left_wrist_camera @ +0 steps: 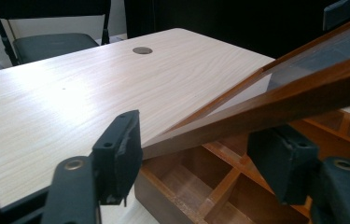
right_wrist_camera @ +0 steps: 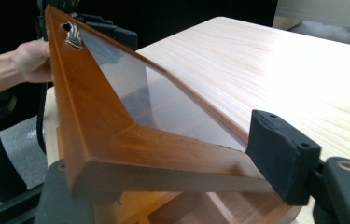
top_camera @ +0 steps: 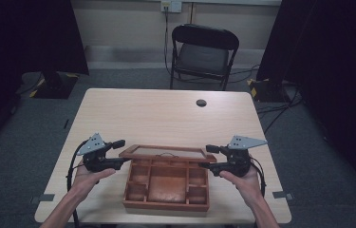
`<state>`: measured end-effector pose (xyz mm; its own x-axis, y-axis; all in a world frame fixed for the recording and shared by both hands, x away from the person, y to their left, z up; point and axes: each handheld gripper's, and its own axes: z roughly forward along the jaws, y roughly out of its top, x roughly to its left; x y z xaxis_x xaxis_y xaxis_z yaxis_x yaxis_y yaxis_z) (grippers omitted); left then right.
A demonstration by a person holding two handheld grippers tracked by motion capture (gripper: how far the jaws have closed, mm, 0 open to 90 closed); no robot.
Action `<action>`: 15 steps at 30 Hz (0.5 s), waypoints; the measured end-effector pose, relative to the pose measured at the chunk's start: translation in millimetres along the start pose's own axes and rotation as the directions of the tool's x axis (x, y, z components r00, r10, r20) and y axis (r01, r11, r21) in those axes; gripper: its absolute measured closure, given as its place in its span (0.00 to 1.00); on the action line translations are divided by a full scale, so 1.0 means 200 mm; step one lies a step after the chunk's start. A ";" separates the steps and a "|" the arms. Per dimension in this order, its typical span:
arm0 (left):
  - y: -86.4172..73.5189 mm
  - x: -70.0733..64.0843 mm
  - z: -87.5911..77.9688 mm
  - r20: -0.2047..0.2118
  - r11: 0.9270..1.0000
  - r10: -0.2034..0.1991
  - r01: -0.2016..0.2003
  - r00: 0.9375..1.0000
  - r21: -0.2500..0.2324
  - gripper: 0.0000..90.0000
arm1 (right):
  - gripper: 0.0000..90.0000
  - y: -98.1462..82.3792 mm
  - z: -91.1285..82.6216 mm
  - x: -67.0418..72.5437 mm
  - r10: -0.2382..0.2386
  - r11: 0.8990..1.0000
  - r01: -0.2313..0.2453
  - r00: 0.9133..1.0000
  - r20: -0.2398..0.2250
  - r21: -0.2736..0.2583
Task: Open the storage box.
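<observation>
text: none legible | labels: none | brands: none | numbers: none | signs: none

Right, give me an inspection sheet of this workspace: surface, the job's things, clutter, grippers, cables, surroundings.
Surface: light wooden table, with a dark round grommet near the far edge.
Job's things: wooden box with open compartments at the near edge; its glass-panelled lid is raised partway, tilted, with a small metal clasp on the frame.
Clutter: nothing seen.
Grippers: left gripper at the lid's left corner, right gripper at its right corner; each has the lid's frame between its jaws; whether the pads press on it cannot be told.
Cables: one trails from each gripper; more lie on the floor beyond the table.
Surroundings: folding chair behind the table, grey carpet, black curtains either side.
</observation>
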<state>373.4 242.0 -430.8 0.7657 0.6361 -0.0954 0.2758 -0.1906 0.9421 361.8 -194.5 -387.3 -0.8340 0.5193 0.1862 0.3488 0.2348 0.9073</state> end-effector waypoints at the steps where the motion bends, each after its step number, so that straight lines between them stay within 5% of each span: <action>1: 0.00 0.01 0.00 -0.010 1.000 0.012 -0.012 1.000 0.014 0.43 | 0.36 0.00 0.00 0.00 0.003 1.000 -0.003 1.000 0.003 -0.002; 10: 0.04 0.05 0.03 0.009 1.000 0.005 -0.005 1.000 0.004 0.49 | 0.38 0.01 0.03 -0.08 0.046 0.998 -0.044 0.998 0.051 -0.038; 15: 0.04 0.08 0.04 0.030 0.999 -0.037 0.037 0.999 -0.016 0.50 | 0.40 0.00 0.04 -0.11 0.057 0.997 -0.053 0.996 0.069 -0.053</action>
<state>391.5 244.6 -427.5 0.7720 0.6201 -0.1397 0.2950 -0.1549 0.9429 383.1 -199.6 -393.2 -0.7814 0.5873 0.2108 0.3695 0.1633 0.9148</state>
